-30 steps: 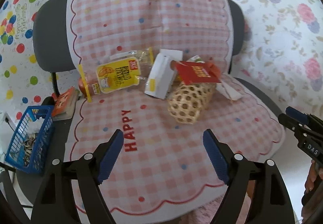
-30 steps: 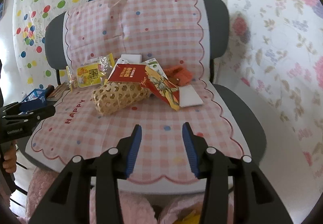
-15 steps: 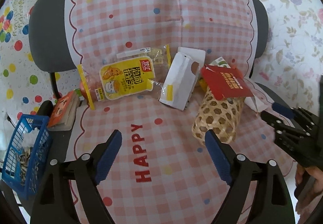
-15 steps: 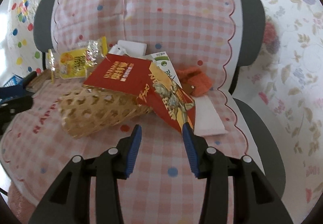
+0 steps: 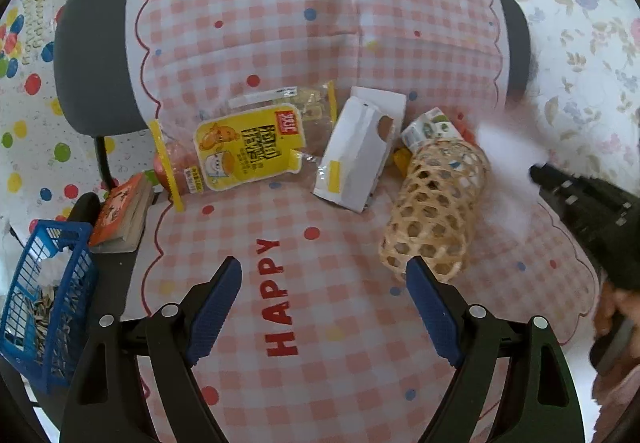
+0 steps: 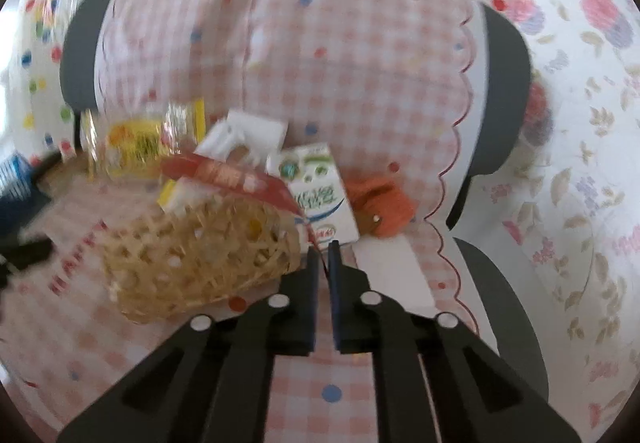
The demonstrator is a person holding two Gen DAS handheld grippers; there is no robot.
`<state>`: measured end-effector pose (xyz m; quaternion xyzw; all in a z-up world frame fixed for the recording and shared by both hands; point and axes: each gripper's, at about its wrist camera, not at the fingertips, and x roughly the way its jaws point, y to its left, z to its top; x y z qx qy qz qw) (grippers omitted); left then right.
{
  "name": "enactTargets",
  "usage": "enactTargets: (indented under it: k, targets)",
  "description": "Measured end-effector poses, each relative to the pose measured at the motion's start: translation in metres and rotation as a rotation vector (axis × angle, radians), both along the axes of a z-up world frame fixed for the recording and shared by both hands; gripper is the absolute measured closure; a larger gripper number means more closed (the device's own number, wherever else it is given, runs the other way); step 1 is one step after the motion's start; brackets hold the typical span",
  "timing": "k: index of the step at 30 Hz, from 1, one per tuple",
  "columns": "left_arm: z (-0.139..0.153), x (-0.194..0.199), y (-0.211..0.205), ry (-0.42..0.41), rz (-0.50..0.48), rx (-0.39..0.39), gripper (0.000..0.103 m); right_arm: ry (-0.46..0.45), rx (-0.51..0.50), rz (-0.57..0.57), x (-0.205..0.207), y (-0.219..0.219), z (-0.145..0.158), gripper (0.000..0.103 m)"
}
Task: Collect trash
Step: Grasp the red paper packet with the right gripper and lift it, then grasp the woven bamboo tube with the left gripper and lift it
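Since a second ago both grippers have come closer to the chair, and the right gripper (image 6: 323, 247), then half open over bare cloth, has clamped on the corner of the red wrapper (image 6: 228, 176); that wrapper is gone from the top of the basket in the left view.

The chair (image 5: 90, 67) is dark grey, draped in a pink-and-white checked cover (image 5: 320, 23) with coloured dots and the word HAPPY in red. The trash lies in a row across the seat where it meets the backrest. The basket (image 5: 434, 211), a pale woven cylinder, lies on its side right of centre, its open end toward the near edge. Left of it sits a white carton (image 5: 356, 159) with a yellow patch, tilted. Farther left is a clear bag with a yellow label (image 5: 248, 151) and yellow sealed ends. Behind the basket a white milk carton (image 6: 316, 191) with green print leans against the backrest, and right of it lies an orange crumpled lump (image 6: 384, 207), with a flat white sheet (image 6: 394, 275) just near of it.

The red wrapper is thin, glossy and seen nearly edge-on, stretched from above the basket down to the right gripper's tips.

The left gripper (image 5: 324, 307) hovers wide open over the near seat, with nothing between its blue pads (image 5: 212, 303).

On the far left stand a blue basket (image 5: 44, 303) and a small orange book (image 5: 120, 211).
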<state>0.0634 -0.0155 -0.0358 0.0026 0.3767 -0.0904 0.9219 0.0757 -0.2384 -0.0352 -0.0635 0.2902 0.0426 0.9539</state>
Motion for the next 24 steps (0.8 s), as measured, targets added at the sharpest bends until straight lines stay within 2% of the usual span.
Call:
enactTargets:
  k: [5, 8, 15, 19, 24]
  targets:
    - [0.001, -0.006, -0.014, -0.015, -0.046, -0.008, 0.019, 0.030, 0.174, -0.051, -0.022, -0.030, 0.025, 0.101]
    - [-0.001, -0.007, -0.024, -0.018, -0.075, -0.007, 0.019, 0.045, 0.223, -0.082, -0.038, -0.039, 0.026, 0.101]
    - [-0.011, 0.012, -0.053, -0.001, -0.166, -0.008, 0.017, 0.065, 0.285, -0.139, -0.067, -0.061, 0.017, 0.101]
    - [-0.023, 0.029, -0.068, 0.010, -0.181, 0.032, 0.014, 0.062, 0.329, -0.165, -0.073, -0.075, 0.015, 0.101]
    - [-0.039, 0.043, -0.076, 0.013, -0.217, 0.037, 0.014, 0.070, 0.336, -0.169, -0.071, -0.081, 0.013, 0.101]
